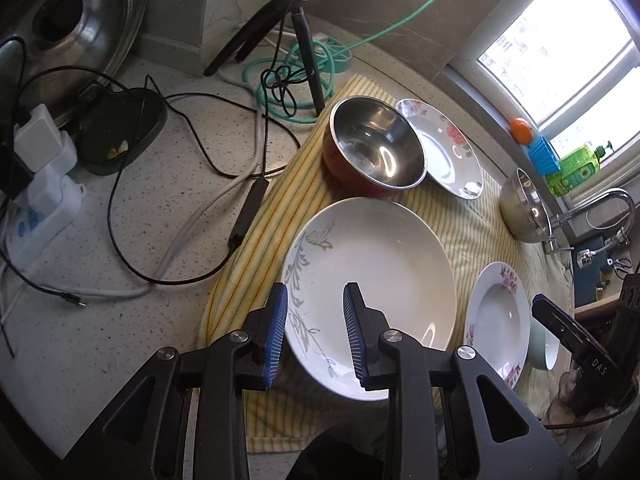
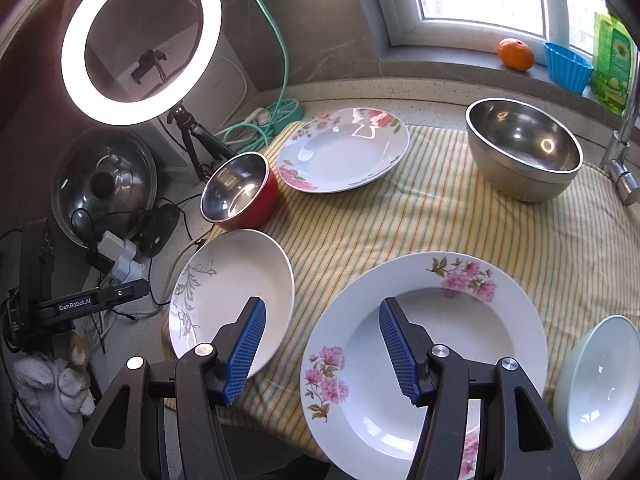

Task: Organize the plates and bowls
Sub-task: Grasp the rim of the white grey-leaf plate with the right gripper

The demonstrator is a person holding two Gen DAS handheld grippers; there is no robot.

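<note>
A striped yellow cloth (image 2: 420, 220) carries the dishes. A white plate with a grey leaf pattern (image 1: 384, 280) (image 2: 236, 280) lies at the near left. My left gripper (image 1: 316, 300) is open and empty above its near rim. A pink-flowered deep plate (image 2: 440, 332) (image 1: 498, 312) lies at the near right. My right gripper (image 2: 322, 312) is open and empty above its left rim. A second flowered plate (image 2: 344, 152) (image 1: 448, 148) lies at the back. A red steel-lined bowl (image 2: 240, 192) (image 1: 372, 148), a large steel bowl (image 2: 524, 156) (image 1: 520, 208) and a pale green bowl (image 2: 596, 384) (image 1: 544, 344) stand around them.
A ring light (image 2: 140, 40) on a tripod (image 1: 304, 48), a pot lid (image 2: 104, 184), cables (image 1: 200, 160) and a power strip (image 1: 36, 200) crowd the counter to the left. A tap (image 2: 624, 148) stands at the right. An orange (image 2: 516, 54) and a blue cup (image 2: 568, 66) sit on the sill.
</note>
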